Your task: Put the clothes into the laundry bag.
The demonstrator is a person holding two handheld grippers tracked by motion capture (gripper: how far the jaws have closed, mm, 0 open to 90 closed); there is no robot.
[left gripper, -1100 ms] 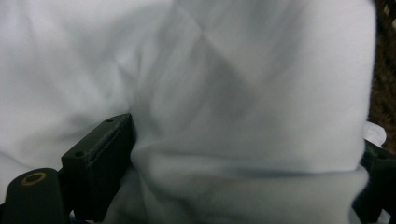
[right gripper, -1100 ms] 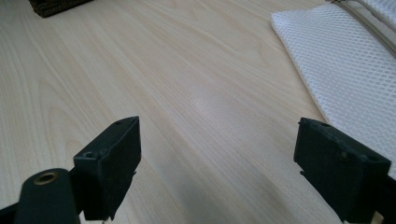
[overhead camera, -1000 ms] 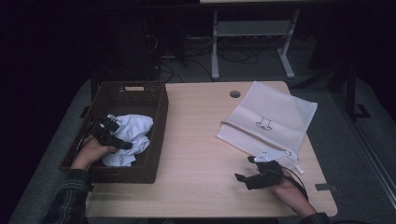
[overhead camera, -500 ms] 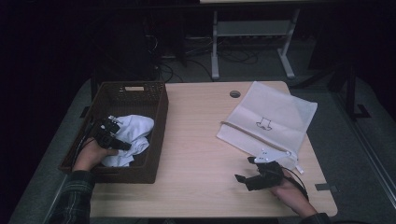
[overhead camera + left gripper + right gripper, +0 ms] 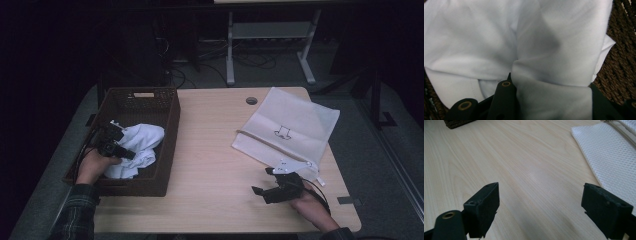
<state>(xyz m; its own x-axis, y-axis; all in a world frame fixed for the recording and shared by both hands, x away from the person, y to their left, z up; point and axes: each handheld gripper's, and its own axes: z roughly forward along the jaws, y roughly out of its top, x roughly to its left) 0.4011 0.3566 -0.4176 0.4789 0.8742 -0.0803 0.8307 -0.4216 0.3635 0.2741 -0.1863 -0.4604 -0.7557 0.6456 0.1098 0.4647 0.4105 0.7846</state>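
A white cloth [image 5: 140, 142] lies crumpled in a dark wicker basket [image 5: 150, 95] at the table's left. My left gripper [image 5: 125, 150] reaches into the basket from the near side. Its jaws have just been closing, and a bunched fold of the cloth [image 5: 536, 50] is pinched between them at the left gripper [image 5: 549, 87]. The basket weave [image 5: 621, 50] shows around the cloth. My right gripper [image 5: 263, 181] rests on the table at the near right, open with nothing between its fingers. In its own view the right gripper [image 5: 540, 195] frames bare wood beside a white mesh bag [image 5: 609, 157].
The white mesh bag [image 5: 290, 125] lies flat on the right half of the wooden table [image 5: 210, 150]. A round cable hole [image 5: 251, 100] sits near the far edge. A metal desk frame [image 5: 270, 30] stands on the floor behind. A basket corner [image 5: 456, 123] shows far off.
The left gripper's jaws have closed in on the cloth in the basket, gathering a fold. The left hand has shifted only slightly. The right hand and gripper have not moved.
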